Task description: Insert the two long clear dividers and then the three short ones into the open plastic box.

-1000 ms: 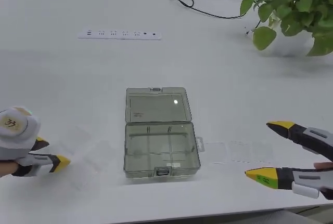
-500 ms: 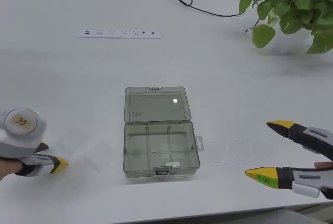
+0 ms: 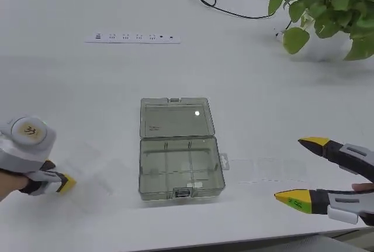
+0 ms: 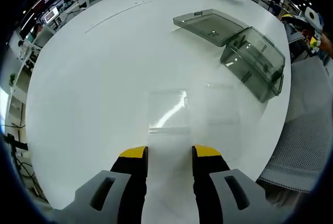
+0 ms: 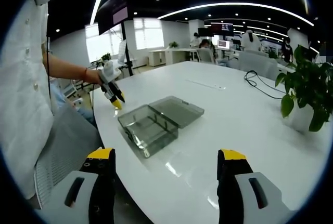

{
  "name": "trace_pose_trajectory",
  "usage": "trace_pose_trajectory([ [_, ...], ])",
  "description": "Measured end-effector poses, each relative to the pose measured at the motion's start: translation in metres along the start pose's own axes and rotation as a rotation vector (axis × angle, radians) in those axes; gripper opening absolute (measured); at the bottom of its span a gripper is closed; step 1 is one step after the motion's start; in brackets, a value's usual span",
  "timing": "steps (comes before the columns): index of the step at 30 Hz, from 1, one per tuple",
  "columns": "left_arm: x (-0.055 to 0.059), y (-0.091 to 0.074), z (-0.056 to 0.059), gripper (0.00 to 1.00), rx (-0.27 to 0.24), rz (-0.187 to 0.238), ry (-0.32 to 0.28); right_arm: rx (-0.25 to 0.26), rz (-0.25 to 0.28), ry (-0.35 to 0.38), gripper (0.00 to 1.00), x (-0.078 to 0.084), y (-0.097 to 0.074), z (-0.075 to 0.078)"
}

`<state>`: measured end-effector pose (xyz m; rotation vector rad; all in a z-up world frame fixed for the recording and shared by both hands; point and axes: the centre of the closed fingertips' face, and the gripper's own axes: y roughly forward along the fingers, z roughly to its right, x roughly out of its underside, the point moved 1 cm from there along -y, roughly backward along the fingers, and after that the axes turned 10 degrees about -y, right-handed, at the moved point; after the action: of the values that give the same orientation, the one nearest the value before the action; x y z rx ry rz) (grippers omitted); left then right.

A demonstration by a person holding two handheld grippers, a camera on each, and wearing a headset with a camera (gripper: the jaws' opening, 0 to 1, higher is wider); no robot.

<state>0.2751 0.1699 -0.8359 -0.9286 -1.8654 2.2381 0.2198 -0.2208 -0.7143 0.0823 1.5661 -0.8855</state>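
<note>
The left claw (image 4: 169, 154) hangs with its yellow-tipped jaws a narrow gap apart, holding nothing. Just ahead of its tips lies a flat, clear, rectangular plastic divider (image 4: 167, 112), with a second clear sheet (image 4: 221, 104) beyond it, toward the smoky translucent plastic box (image 4: 250, 78). Lying flush on the glossy white tabletop (image 4: 93, 78), such a thin sheet gives the jaws no edge, so I judge they could skid over it or shove it away. Its transparency makes misjudging the edge likely. Farther off, that box stands open, lid laid flat; a bowed divider may miss its slots. The right claw (image 3: 304, 169) is spread wide and empty, with more faint clear sheets (image 3: 263, 169) between its tips and the box.
</note>
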Motion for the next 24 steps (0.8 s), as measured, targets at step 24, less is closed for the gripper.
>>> trace_pose_trajectory([
  [24, -0.0013, -0.0046, 0.0073, 0.31, 0.053, 0.038, -0.091, -0.004, 0.001, 0.001, 0.8, -0.0015, 0.0027, -0.0035],
])
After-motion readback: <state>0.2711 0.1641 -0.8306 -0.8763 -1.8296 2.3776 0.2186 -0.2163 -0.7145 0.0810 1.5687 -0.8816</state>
